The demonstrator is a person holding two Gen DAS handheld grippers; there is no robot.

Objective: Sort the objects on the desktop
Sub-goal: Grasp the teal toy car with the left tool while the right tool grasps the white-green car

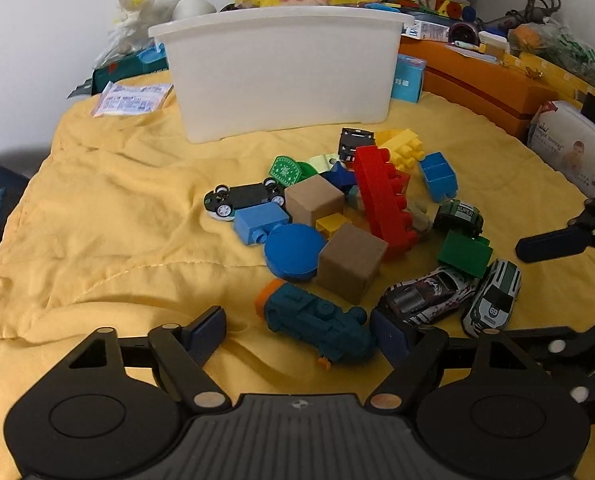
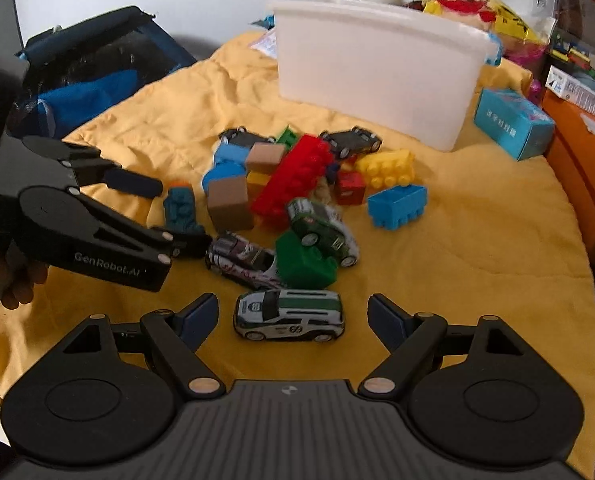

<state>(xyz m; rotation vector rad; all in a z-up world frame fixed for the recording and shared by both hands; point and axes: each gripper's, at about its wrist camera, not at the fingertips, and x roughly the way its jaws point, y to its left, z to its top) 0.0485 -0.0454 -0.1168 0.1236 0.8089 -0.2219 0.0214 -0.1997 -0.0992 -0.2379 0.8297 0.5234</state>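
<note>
A yellow quilted cloth (image 1: 97, 208) covers the tabletop, with a white plastic bin (image 1: 281, 76) at its far side. The toy pile (image 1: 357, 216) lies before the bin. The left hand-held gripper (image 1: 297, 330) stands open around the teal toy train (image 1: 317, 320). The right hand-held gripper (image 2: 293, 320) stands open around the white-and-green toy car (image 2: 289, 315), pads clear.

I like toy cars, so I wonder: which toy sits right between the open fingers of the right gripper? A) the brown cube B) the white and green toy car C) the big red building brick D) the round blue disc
B: in the right wrist view the white and green toy car lies on the yellow cloth between the open right gripper, untouched.
</note>
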